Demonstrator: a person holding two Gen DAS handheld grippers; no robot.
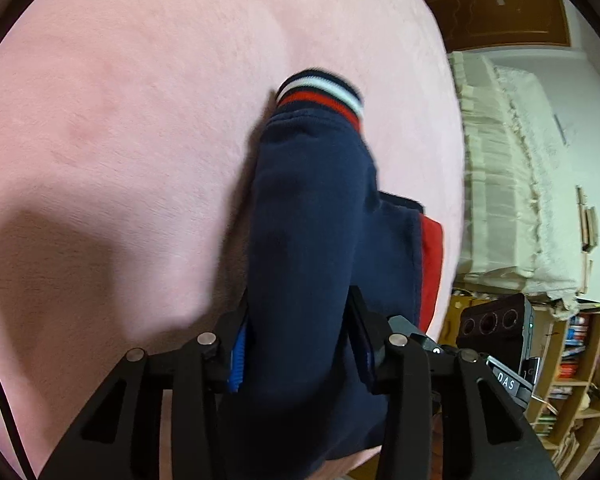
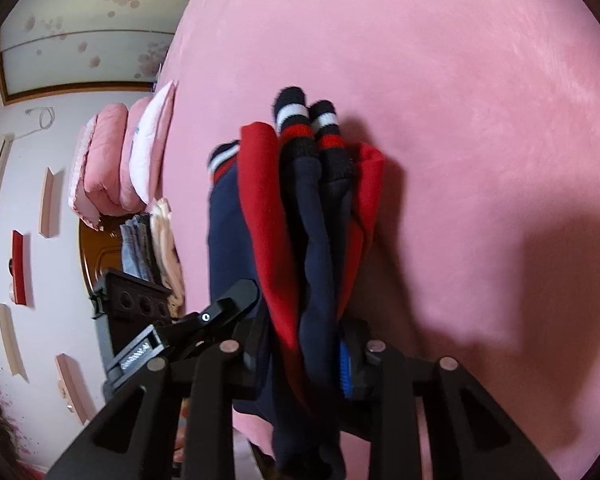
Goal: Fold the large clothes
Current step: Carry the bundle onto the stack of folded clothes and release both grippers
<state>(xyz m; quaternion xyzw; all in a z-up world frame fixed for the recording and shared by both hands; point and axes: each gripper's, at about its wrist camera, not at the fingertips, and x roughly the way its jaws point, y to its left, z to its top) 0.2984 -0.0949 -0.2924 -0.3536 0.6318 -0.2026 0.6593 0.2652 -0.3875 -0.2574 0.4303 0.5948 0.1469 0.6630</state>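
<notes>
A pink blanket [image 1: 140,120] covered the whole surface under both grippers and filled most of each view. On it lay a navy and red garment [image 1: 308,220], bunched lengthwise and running away from the cameras, its far end resting on the blanket and its near end lifted into the fingers.

In the left wrist view the left gripper [image 1: 300,352] was clamped on a thick navy fold, the cloth filling the gap between its fingers. A striped cuff [image 1: 320,94] in navy, white and red ended that fold on the blanket, and a red panel showed along its right edge.

In the right wrist view the right gripper [image 2: 300,356] was clamped on a bundle of red and navy layers. Two striped cuffs [image 2: 308,120] lay side by side at the bundle's far end.

Folded pink bedding [image 2: 112,160] stood stacked past the blanket's left edge, with a white wall behind.
</notes>
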